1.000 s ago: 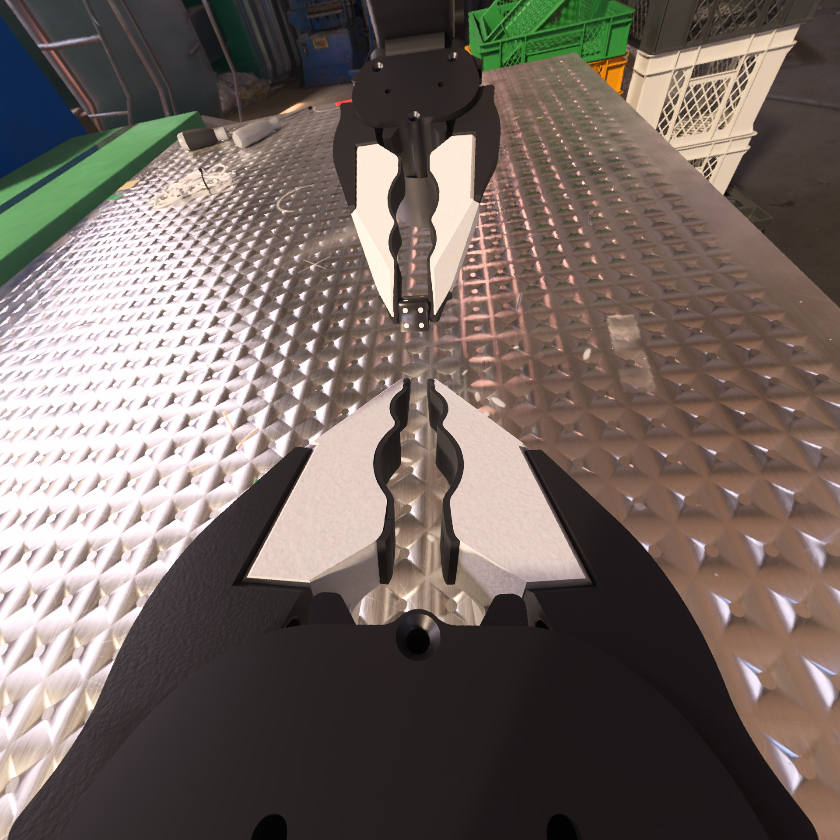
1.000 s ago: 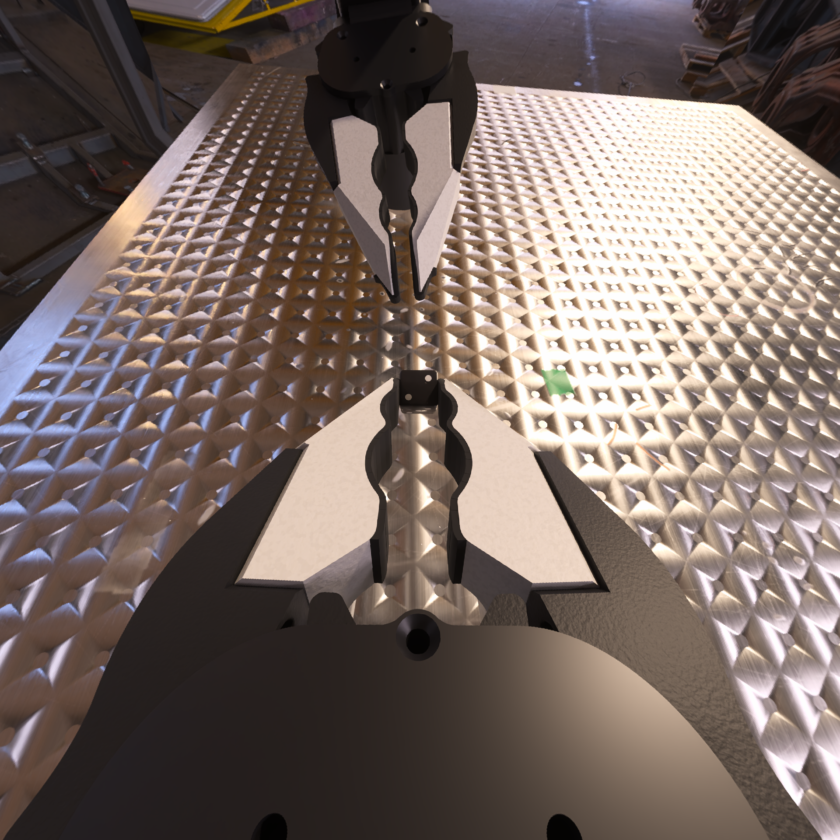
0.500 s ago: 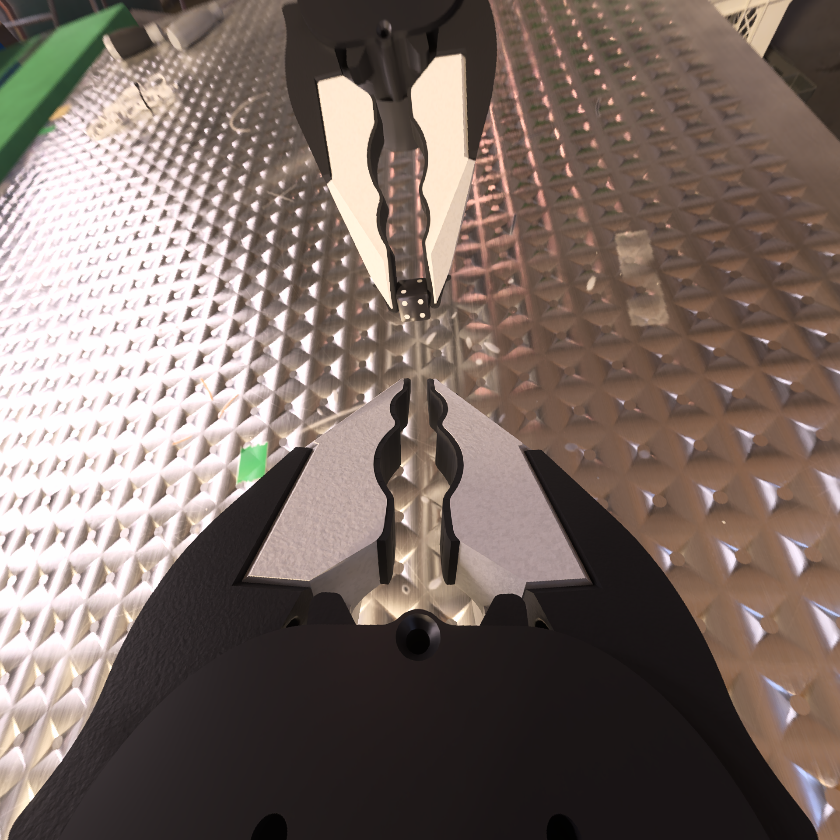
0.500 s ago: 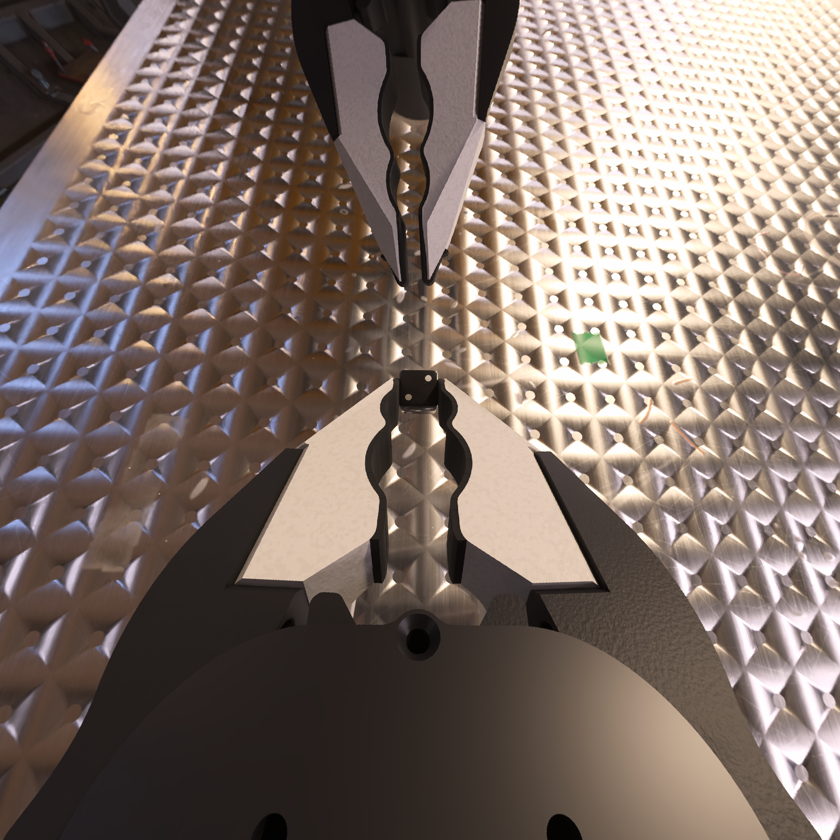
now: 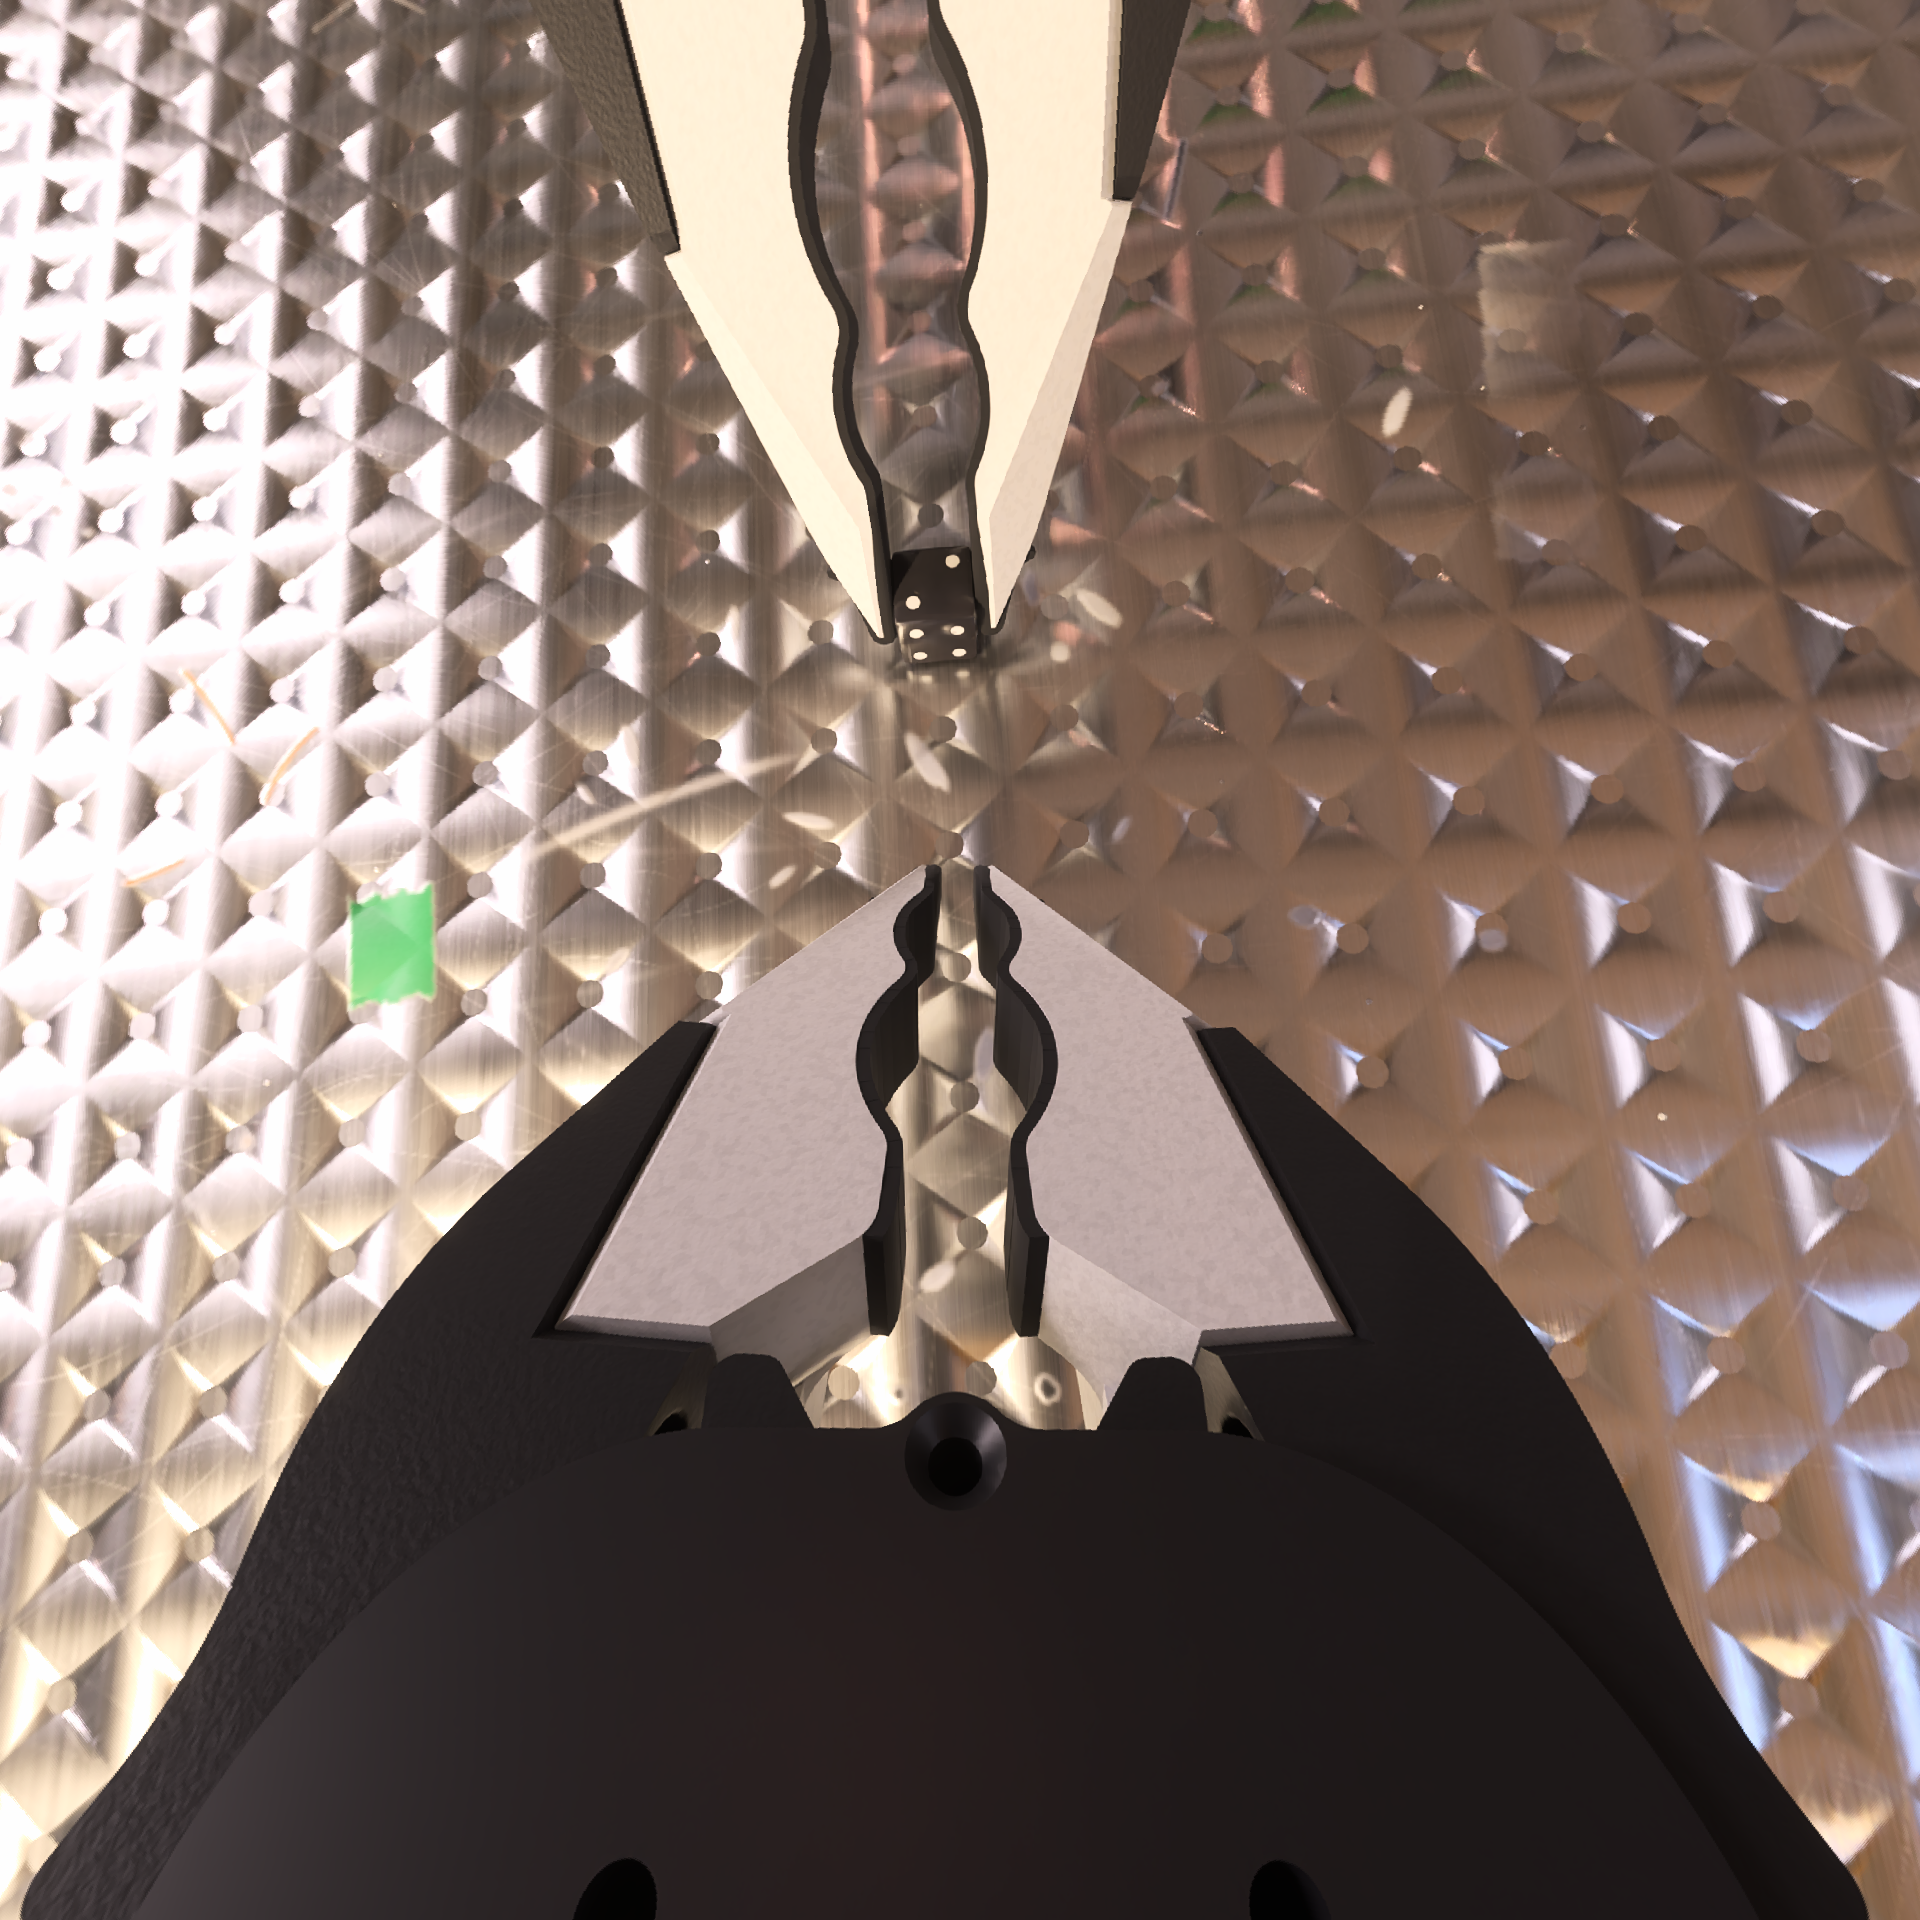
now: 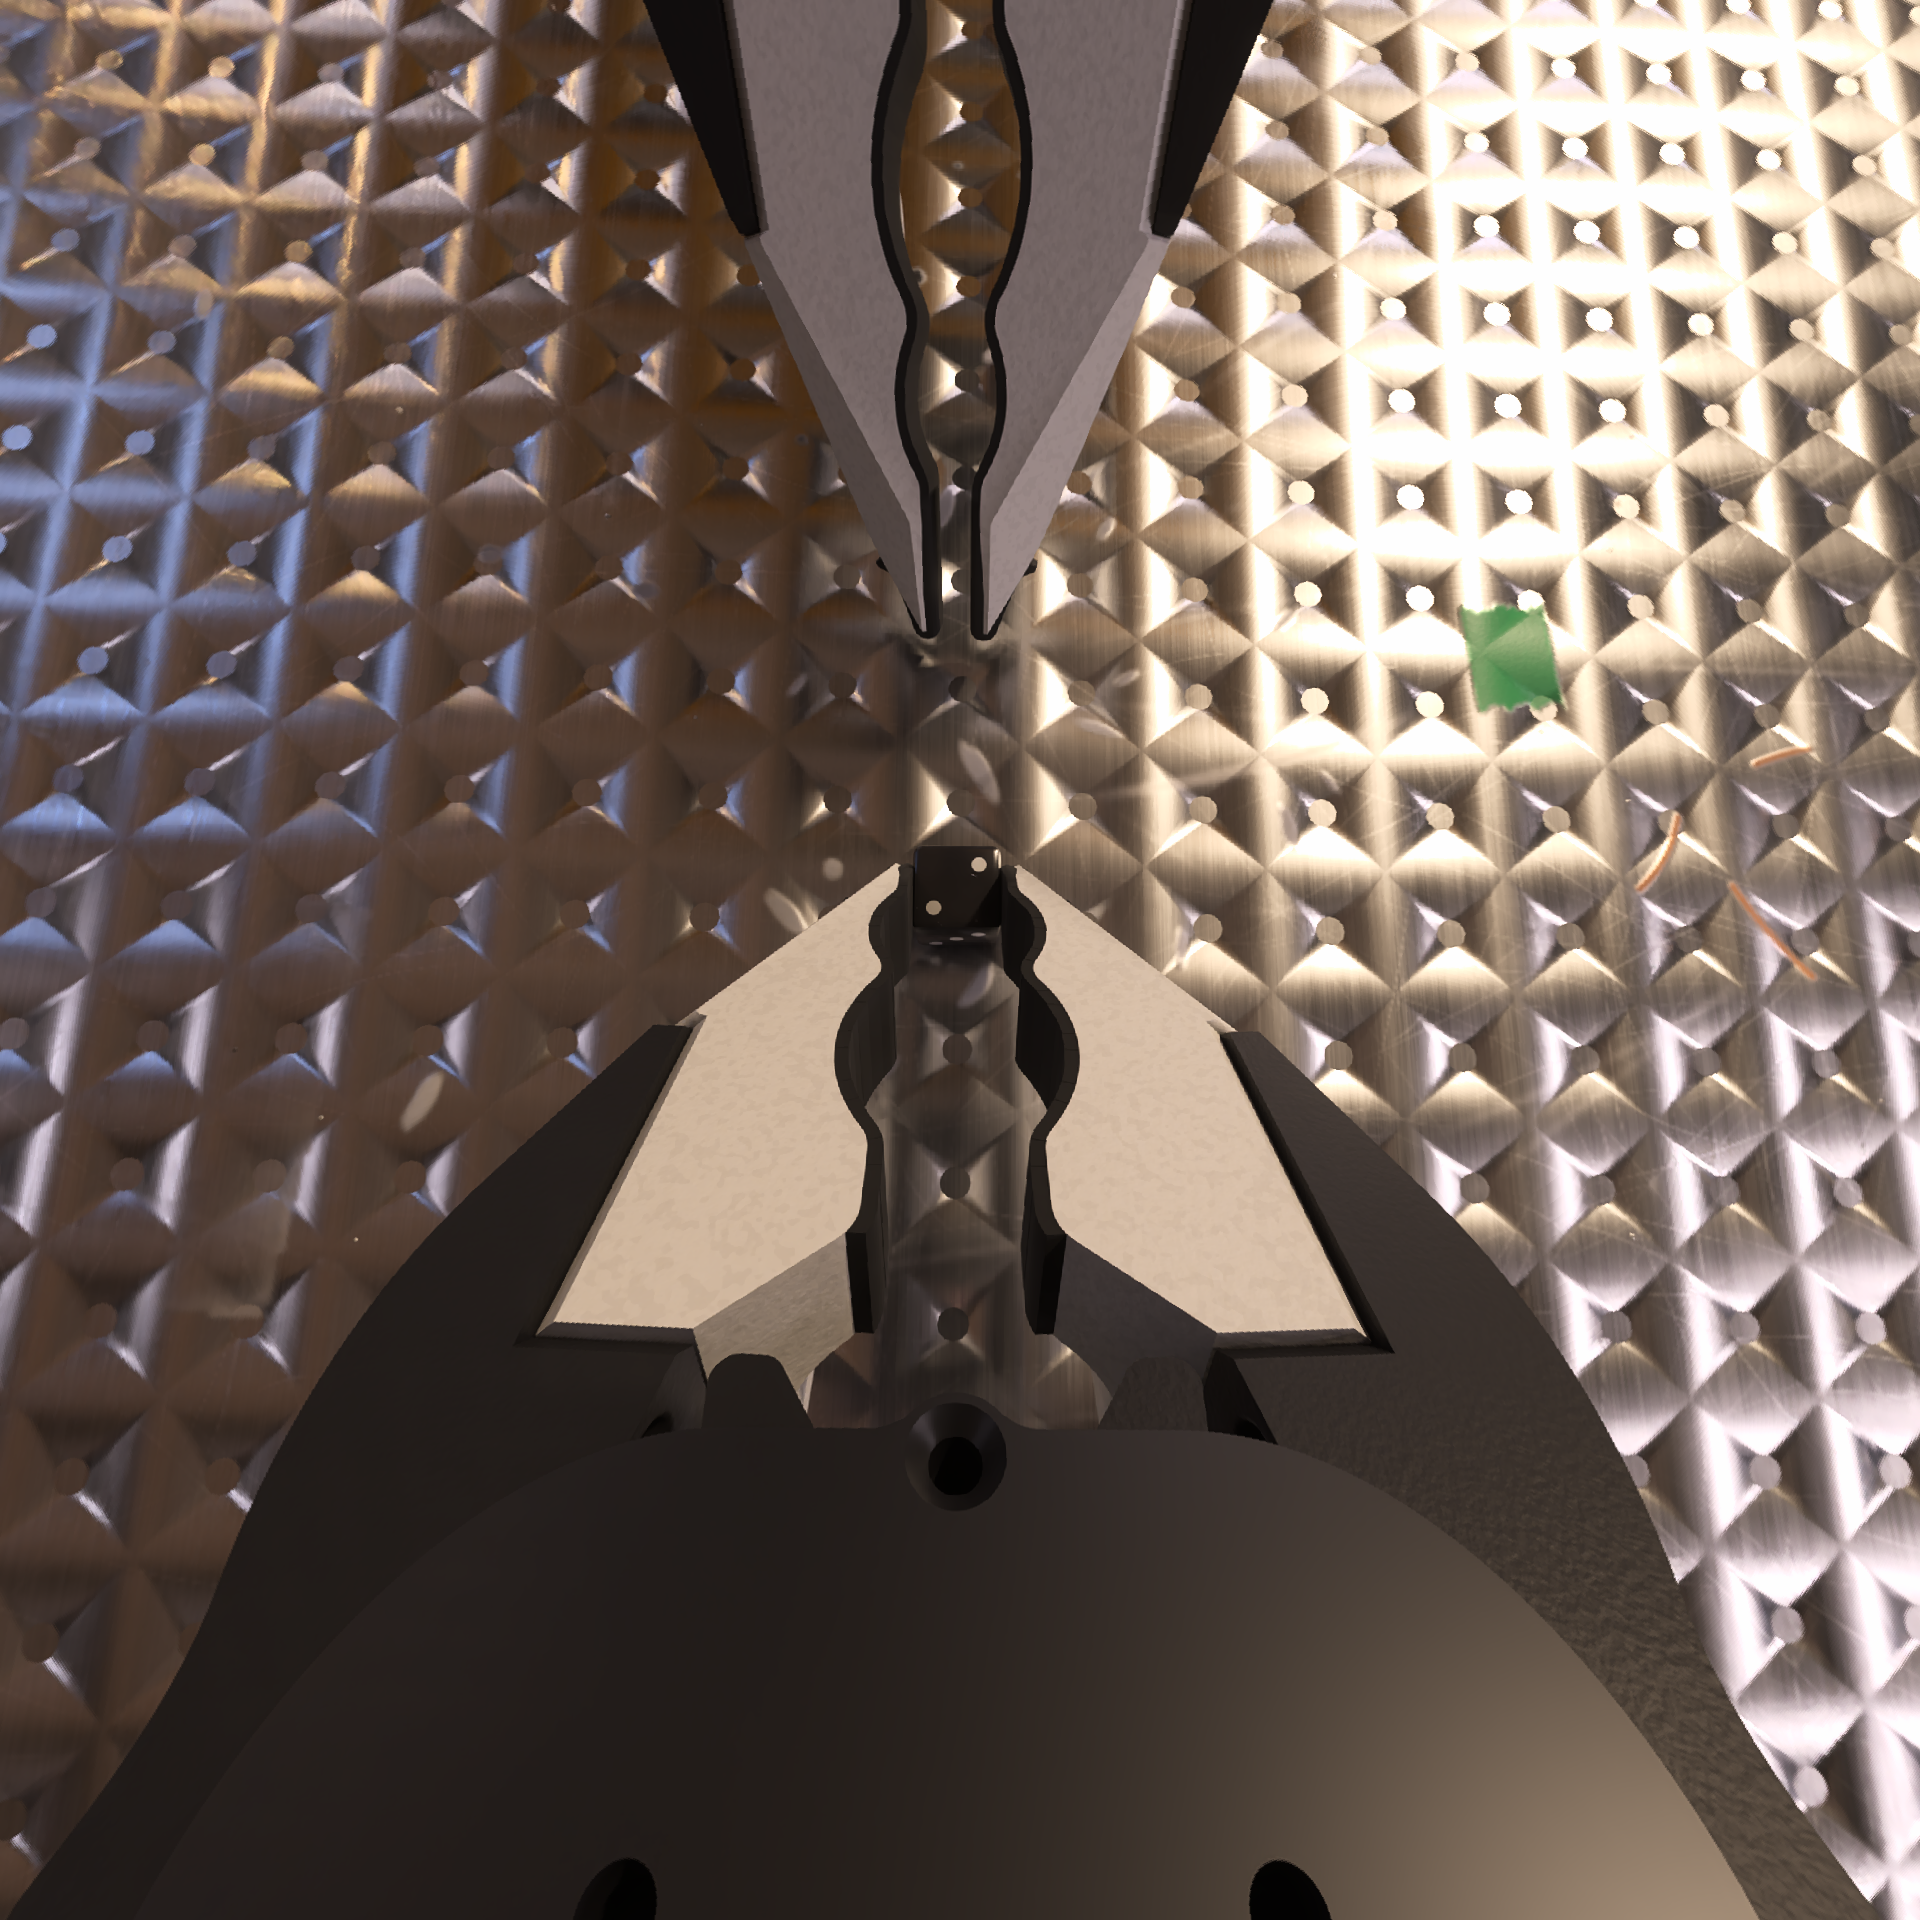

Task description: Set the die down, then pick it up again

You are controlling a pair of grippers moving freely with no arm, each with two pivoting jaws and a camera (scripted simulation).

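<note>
The black die [image 6: 958, 896] sits pinched at the very tips of the right gripper [image 6: 958, 883], close above the metal table [image 6: 312, 623]; small, hard, light, likely slippery, best held on two flat opposite faces; the left gripper [image 5: 957, 871], nearly closed and empty, faces the die; green tape [image 6: 1509, 673] lies well aside; nothing blocks.

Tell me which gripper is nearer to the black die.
Right. The right gripper has the die clamped between its fingertips, low over the metal table. The left gripper faces it, tips nearly closed and empty, a gap short of it.
</note>
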